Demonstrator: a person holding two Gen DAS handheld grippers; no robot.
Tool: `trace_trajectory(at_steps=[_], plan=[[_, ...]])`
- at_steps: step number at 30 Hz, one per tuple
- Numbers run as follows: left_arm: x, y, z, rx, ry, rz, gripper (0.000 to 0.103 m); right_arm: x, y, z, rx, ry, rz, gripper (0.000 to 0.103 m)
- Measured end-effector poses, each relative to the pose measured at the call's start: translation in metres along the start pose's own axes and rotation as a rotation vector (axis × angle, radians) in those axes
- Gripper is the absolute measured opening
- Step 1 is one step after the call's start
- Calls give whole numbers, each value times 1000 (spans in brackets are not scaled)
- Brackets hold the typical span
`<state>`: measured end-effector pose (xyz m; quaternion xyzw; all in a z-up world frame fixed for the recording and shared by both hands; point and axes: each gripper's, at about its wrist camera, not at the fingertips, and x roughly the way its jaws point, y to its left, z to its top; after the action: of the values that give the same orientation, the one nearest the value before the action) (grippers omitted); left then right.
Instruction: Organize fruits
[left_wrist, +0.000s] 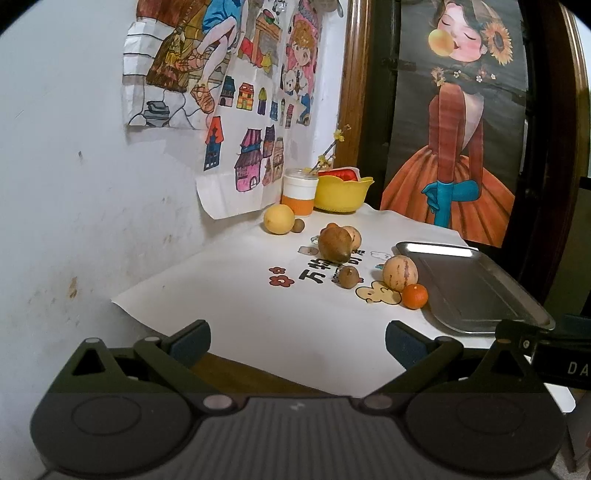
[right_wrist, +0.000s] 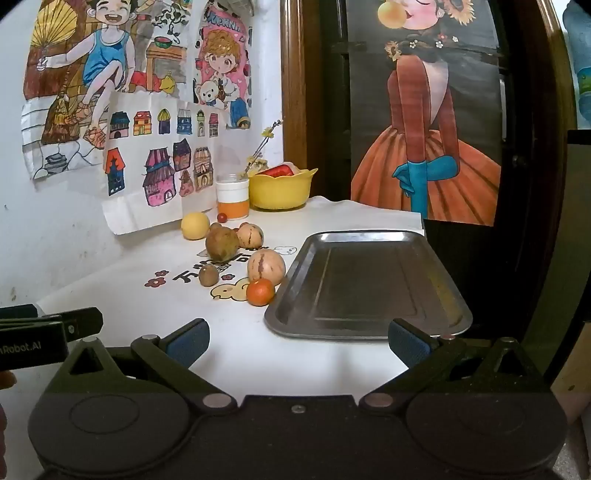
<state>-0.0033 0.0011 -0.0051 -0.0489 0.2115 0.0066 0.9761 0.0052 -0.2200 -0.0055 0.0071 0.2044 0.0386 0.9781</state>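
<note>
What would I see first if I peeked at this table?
Probably the empty metal tray on the right, with a small orange beside its near corner. Behind, a yellow bowl sits by the wall under bright drawings.

Ahead of you the tray lies on the right side of the table, with the fruit to its left. The tangerine sits just beside the tray's left edge, a striped melon right behind it. Left of those is a kiwi, and behind it a pear with a second striped melon to its right (they appear to touch). Farther back lies a lemon, then a cup and, right of it, a bowl against the wall.
</note>
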Motion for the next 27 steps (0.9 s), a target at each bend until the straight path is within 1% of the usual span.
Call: trace_trajectory(at_steps=[27], plan=[[-1,5,-2,-12,10,3,103,-1,2,-3,0,0,-2,102]])
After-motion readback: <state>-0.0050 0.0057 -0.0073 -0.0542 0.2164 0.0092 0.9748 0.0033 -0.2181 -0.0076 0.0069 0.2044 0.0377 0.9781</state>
